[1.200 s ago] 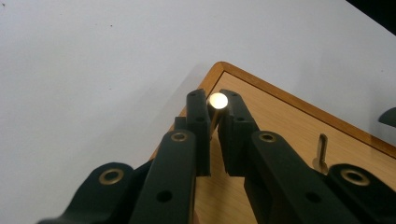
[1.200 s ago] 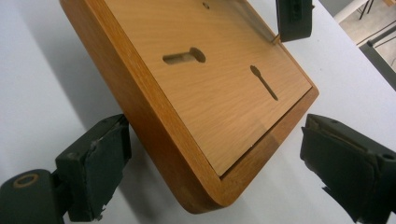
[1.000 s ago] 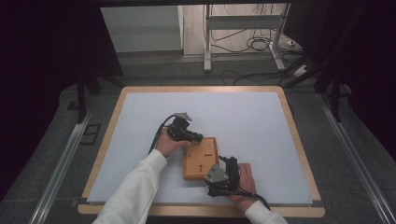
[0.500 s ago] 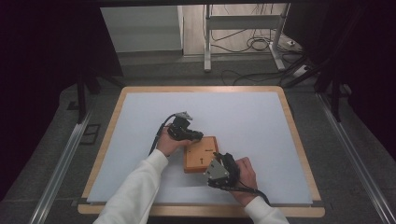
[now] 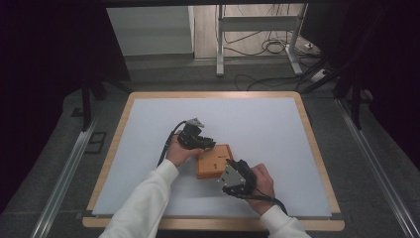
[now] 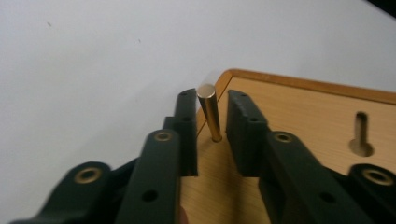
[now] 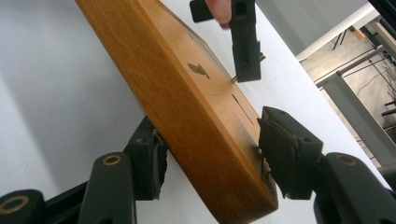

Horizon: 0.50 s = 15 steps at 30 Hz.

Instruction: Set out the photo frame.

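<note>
On the white mat, the left gripper is seen at the far corner of the wooden block. Its jaws have just been opening and stand apart around 1 brass pin set in the block, untouched. The right gripper is clamped on the block's near edge, its jaws having just been closing.
</note>
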### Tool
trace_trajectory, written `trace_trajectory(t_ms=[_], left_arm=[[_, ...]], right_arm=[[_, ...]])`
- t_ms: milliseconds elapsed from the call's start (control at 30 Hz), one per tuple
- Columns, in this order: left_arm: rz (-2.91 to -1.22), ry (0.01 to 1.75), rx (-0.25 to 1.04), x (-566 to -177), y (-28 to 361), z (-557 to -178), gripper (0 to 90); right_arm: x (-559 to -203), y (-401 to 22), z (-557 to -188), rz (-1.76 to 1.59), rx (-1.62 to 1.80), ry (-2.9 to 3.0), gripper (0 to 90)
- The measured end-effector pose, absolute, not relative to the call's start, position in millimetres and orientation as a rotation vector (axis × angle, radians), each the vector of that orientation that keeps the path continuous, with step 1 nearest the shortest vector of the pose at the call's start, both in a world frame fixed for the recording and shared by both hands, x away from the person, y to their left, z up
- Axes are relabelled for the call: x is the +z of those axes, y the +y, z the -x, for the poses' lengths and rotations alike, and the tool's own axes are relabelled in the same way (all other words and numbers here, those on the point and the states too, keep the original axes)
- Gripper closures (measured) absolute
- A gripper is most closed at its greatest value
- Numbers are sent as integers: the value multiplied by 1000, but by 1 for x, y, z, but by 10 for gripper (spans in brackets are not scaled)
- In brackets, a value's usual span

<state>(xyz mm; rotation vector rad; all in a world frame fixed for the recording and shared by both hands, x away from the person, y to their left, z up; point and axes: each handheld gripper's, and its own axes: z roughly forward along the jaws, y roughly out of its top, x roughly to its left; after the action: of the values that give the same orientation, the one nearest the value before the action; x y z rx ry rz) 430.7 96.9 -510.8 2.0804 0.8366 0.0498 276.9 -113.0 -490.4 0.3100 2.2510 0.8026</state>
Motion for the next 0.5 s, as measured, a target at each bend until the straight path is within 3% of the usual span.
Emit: trace_trajectory(t_ms=[133,267,500], left_arm=[[-2047,869,107,-501,110,-424,562],[-2028,867,154,-495,131,-407,496],[-2022,900,181,-501,168,-374,464]], right_arm=[[-489,-115,-278,-313,807,2253,443],[-490,-115,-278,-307,805,2252,443],[-489,-116,-278,-313,807,2256,444]])
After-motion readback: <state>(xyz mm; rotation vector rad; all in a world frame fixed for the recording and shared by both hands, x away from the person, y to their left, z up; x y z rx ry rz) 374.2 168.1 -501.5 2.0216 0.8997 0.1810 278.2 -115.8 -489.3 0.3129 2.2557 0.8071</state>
